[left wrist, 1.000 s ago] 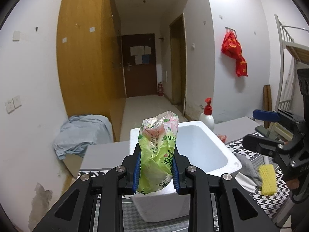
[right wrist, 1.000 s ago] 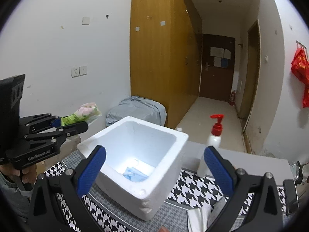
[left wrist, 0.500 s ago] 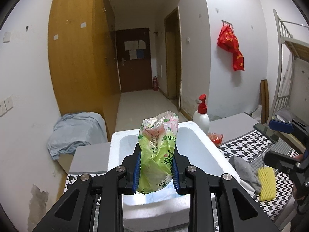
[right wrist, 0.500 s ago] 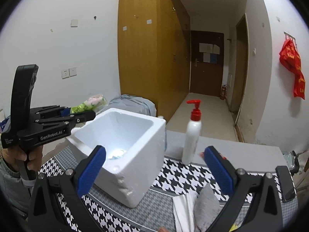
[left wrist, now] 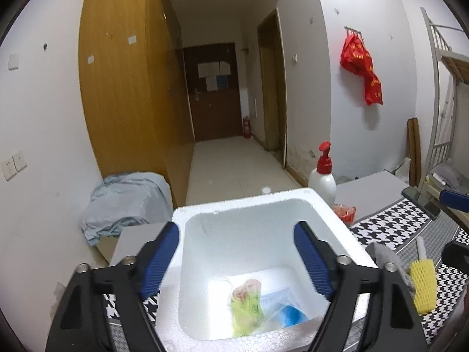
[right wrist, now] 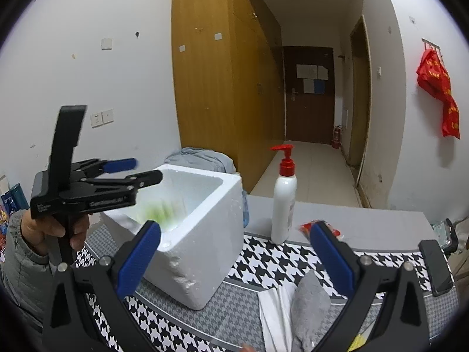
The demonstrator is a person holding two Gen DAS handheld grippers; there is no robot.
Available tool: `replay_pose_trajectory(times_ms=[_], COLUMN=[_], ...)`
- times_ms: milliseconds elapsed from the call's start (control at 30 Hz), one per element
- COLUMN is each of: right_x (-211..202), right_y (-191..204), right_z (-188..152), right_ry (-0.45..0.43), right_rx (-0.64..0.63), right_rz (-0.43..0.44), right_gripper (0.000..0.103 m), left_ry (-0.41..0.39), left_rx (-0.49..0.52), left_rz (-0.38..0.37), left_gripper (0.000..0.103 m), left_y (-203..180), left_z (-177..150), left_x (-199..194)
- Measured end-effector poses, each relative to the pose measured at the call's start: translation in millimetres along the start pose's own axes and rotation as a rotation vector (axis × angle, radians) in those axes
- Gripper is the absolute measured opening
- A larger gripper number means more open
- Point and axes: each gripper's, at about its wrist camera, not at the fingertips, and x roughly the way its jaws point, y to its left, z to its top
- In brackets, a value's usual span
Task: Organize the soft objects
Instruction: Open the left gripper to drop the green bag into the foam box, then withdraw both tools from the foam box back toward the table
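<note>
The white foam box [left wrist: 263,214] stands on the houndstooth table cover [right wrist: 281,264], and it already holds part of the job: the green snack bag [left wrist: 246,308] lies on its floor beside a blue-and-white packet [left wrist: 285,311]. My left gripper [left wrist: 236,259] hangs over the box; its jaws have just been opening and now stand wide with nothing between them, the bag dropped clear below. My right gripper [right wrist: 234,259] is spread wide and empty too, aimed at what is left on the cover. There a grey cloth [right wrist: 310,308] lies touching white folded paper [right wrist: 274,314], and a yellow foam net sleeve [left wrist: 422,287] sits just beside them. I judge roughly half remains, and the grey cloth looks nearest for me.
</note>
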Motion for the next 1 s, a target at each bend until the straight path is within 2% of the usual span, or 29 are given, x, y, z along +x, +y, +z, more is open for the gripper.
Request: replay_pose_trajectory(times_ms=[67, 133, 267, 800, 1000], right_x=[0, -1, -6, -37, -45], right_y=[-3, -6, -10, -18, -16], right_z=[-1, -1, -3, -12, -12], right_ry=[0.001, 0.001, -0.008, -0.029, -0.039], right_rx=[0.011, 0.018, 0.026, 0.034, 0.029], right_rz=[-0.005, -0.007, -0.012, -0.034, -0.033], right_gripper=[0.103, 0.103, 0.103, 0.103, 0.103], left_ry=[-0.025, -0.045, -0.081, -0.167, -0.184], left_rx=[0.0, -0.001, -0.013, -0.042, -0.054], left_rz=[-0.004, -0.006, -0.006, -0.016, 0.003], left_gripper=[0.089, 0.098, 0.102, 0.102, 0.102], left_y=[-1, -1, -2, -15, -14], left_z=[1, 2, 3, -2, -1], left_x=[-7, -14, -28, -81, -91])
